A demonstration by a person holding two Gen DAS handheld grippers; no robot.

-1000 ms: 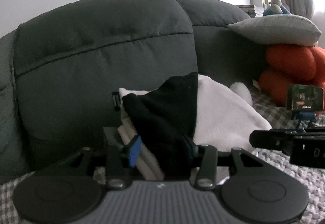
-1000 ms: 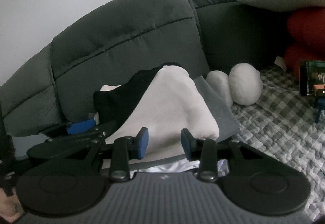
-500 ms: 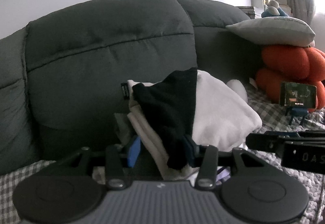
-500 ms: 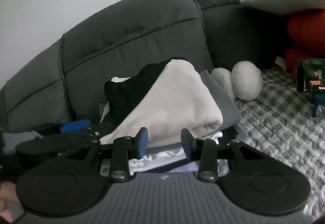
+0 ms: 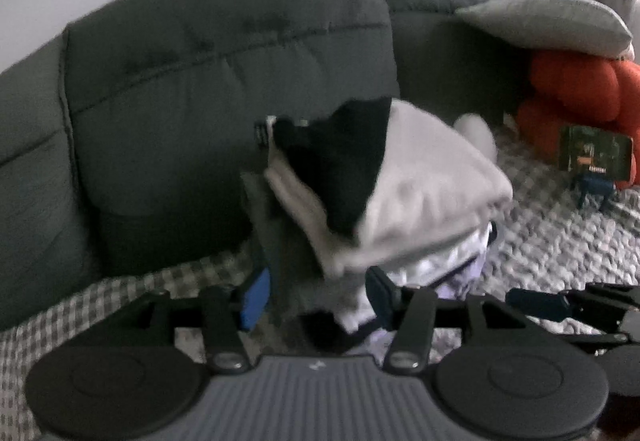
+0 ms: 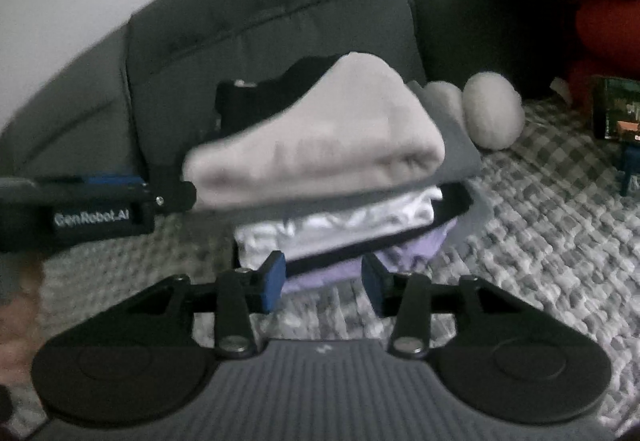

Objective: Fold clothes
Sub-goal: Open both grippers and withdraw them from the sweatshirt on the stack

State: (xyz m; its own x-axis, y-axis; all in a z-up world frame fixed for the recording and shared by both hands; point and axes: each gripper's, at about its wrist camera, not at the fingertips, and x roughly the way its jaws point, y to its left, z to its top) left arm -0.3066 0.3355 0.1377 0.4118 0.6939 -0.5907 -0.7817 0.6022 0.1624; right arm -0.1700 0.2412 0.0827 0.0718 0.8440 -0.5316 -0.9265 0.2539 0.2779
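Observation:
A stack of folded clothes (image 6: pixel 320 145) rests on the sofa seat, cream on top with a black garment (image 6: pixel 256 101) behind it. Grey, white, black and lavender layers (image 6: pixel 416 245) lie beneath. In the left wrist view the cream fold (image 5: pixel 432 177) and black garment (image 5: pixel 340 169) top the pile. My left gripper (image 5: pixel 318 295) is opening, and the stack's grey corner (image 5: pixel 296 261) hangs between its pads without being pressed. My right gripper (image 6: pixel 324 283) is opening too, at the stack's front bottom edge, with the pads clear of the lavender layer.
The dark grey sofa back (image 5: pixel 224 81) rises behind the stack. A checked blanket (image 6: pixel 560 221) covers the seat. To the right sit two white round cushions (image 6: pixel 494 117), a grey pillow (image 5: pixel 552 21) on an orange plush (image 5: pixel 576 89), and a phone on a stand (image 5: pixel 596 157).
Both grippers have drawn back from the stack, so its lower layers and more blanket show. Both pairs of jaws stand wider. The black cloth no longer sits between the left pads.

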